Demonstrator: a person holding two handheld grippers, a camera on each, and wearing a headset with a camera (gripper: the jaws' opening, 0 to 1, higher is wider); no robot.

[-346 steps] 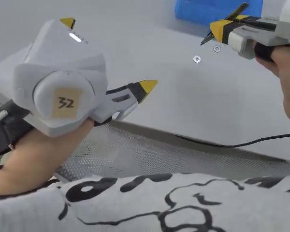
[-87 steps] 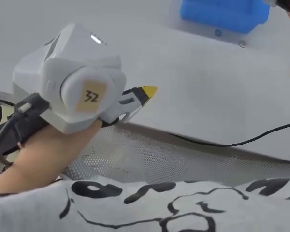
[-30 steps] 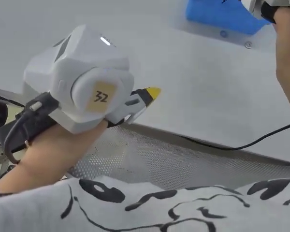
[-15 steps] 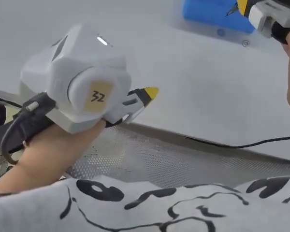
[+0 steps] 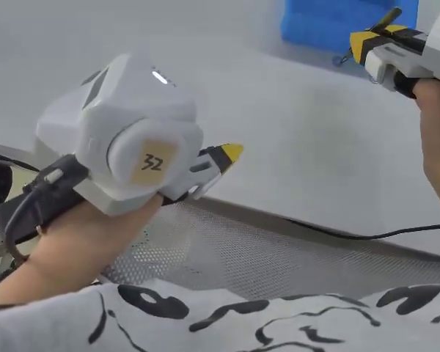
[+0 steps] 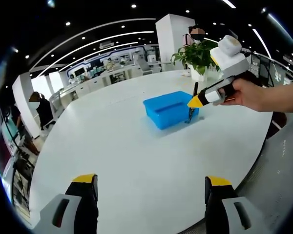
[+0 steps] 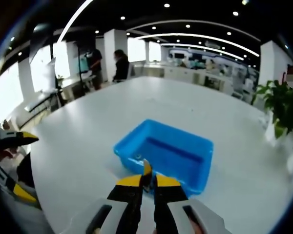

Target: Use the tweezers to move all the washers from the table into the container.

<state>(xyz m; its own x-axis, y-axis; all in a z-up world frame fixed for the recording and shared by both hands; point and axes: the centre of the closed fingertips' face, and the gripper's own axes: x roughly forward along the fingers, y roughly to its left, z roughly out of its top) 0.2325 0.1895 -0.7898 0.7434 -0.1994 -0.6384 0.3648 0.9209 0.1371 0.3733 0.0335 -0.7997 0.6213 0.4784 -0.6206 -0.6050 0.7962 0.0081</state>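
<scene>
The right gripper [image 7: 146,182] is closed on the tweezers [image 7: 147,168], which are clamped between the yellow jaw tips with the points projecting forward. Whether the points are pinched together, and whether a washer is carried between them, cannot be told. The points are held low, just in front of the near wall of the blue container [image 7: 166,155] and close above the table [image 5: 293,139]. No washer can be made out with certainty on the table or in the container. Any washer left is judged to lie near that wall, where the points are aimed. The left gripper [image 6: 150,184] is held wide open and empty, well apart from the container, over the table edge beside the mesh [image 5: 242,249]. Several faults are to be guarded against from here. A washer lying beside the wall may be pushed against it by the points rather than gripped, since little edge is offered by a flat ring. If the tweezers are loaded off-centre in the jaws, they may be twisted or allowed to slip, and a washer may be flicked away across the smooth table. If a washer is already carried, it may be dropped short of the rim should the grip be eased too early. The container may also be knocked and shifted if the points are brought in too low. The cable [image 5: 352,236] along the near edge may be snagged if the arm is lowered onto it.
</scene>
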